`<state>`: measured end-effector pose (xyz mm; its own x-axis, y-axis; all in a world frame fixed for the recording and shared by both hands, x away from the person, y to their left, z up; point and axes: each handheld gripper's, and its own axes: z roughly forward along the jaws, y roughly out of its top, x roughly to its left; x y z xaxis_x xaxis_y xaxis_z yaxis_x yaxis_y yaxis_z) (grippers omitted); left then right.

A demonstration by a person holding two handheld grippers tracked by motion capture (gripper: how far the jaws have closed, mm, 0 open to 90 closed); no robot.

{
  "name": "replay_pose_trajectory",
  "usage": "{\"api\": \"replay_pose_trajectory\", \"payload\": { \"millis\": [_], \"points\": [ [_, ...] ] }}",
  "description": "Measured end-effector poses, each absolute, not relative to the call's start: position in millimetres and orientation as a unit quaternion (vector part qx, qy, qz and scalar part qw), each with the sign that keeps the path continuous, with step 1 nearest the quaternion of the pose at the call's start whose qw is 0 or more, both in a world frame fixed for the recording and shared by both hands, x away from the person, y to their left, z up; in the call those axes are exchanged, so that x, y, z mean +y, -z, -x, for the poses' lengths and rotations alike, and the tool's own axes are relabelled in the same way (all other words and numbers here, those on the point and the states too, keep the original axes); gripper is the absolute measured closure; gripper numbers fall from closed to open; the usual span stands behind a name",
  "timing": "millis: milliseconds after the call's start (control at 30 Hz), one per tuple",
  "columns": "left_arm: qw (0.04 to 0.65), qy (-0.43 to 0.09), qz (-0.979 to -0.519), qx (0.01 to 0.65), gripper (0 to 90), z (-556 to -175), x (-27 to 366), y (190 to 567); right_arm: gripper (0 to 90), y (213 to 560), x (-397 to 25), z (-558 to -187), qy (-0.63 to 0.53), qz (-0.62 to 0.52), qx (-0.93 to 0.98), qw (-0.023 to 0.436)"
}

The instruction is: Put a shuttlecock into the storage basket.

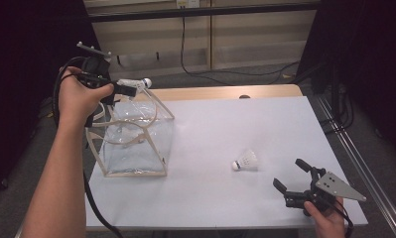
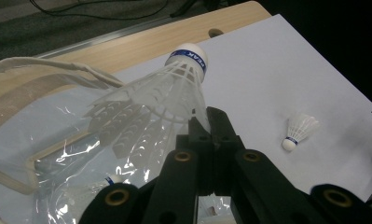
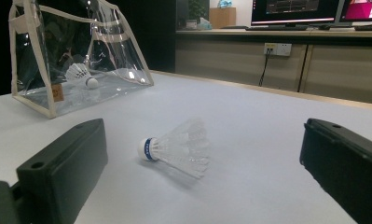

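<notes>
White feathered shuttlecock (image 2: pixel 174 88), clamped in the left gripper (image 1: pixel 127 89) fingers at upper left, should drop squarely into the clear plastic bag (image 1: pixel 136 144); right gripper (image 1: pixel 291 174) gapes empty.

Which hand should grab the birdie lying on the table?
Right. The right gripper is open and close to the loose shuttlecock, which lies between its jaws' line; the left gripper already holds another over the clear bag.
</notes>
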<state>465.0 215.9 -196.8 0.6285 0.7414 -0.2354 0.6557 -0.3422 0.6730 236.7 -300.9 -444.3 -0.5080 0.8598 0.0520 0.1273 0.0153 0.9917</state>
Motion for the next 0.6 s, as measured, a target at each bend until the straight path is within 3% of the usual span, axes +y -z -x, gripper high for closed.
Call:
{"api": "replay_pose_trajectory", "payload": {
  "millis": [600],
  "points": [
    [0.384,-0.067,-0.807,0.444,90.0,-468.3,223.6,204.0,0.8,444.2,-301.1,-236.7,-0.586,-0.385,0.640,0.313]
  ]
}}
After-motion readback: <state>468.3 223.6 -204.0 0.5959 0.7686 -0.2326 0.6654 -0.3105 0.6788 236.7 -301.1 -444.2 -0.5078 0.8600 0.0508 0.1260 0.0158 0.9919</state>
